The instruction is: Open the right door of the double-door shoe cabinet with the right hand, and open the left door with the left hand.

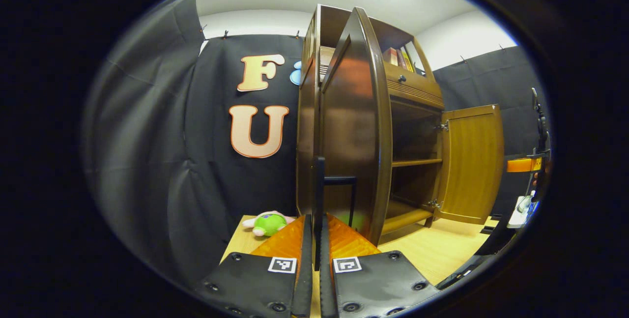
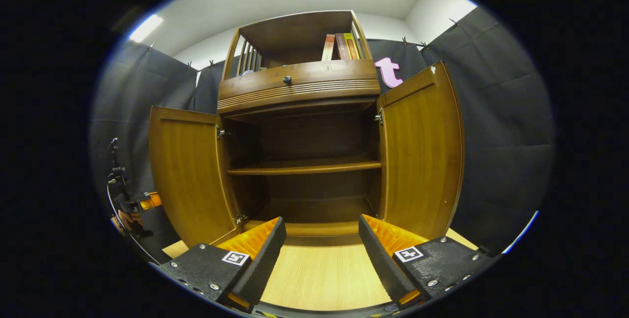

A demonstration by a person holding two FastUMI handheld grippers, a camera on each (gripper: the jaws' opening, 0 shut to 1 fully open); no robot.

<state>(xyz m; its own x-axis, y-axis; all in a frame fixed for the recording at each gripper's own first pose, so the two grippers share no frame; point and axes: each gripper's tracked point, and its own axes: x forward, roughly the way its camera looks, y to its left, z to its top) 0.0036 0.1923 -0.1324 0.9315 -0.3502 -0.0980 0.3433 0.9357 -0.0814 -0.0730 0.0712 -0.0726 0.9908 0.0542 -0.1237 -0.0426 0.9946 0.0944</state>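
Note:
The brown wooden shoe cabinet stands with both doors swung open, showing an inner shelf. In the left gripper view the left door is seen nearly edge-on, right in front. My left gripper is shut on that door's black bar handle, which runs up between the orange fingers. The right door stands wide open farther right. In the right gripper view my right gripper is open and holds nothing, facing the cabinet's inside between the left door and the right door.
A green plush toy lies on the light wooden floor left of the cabinet. Books stand on the top shelf above a drawer with a knob. Black cloth walls close in on both sides.

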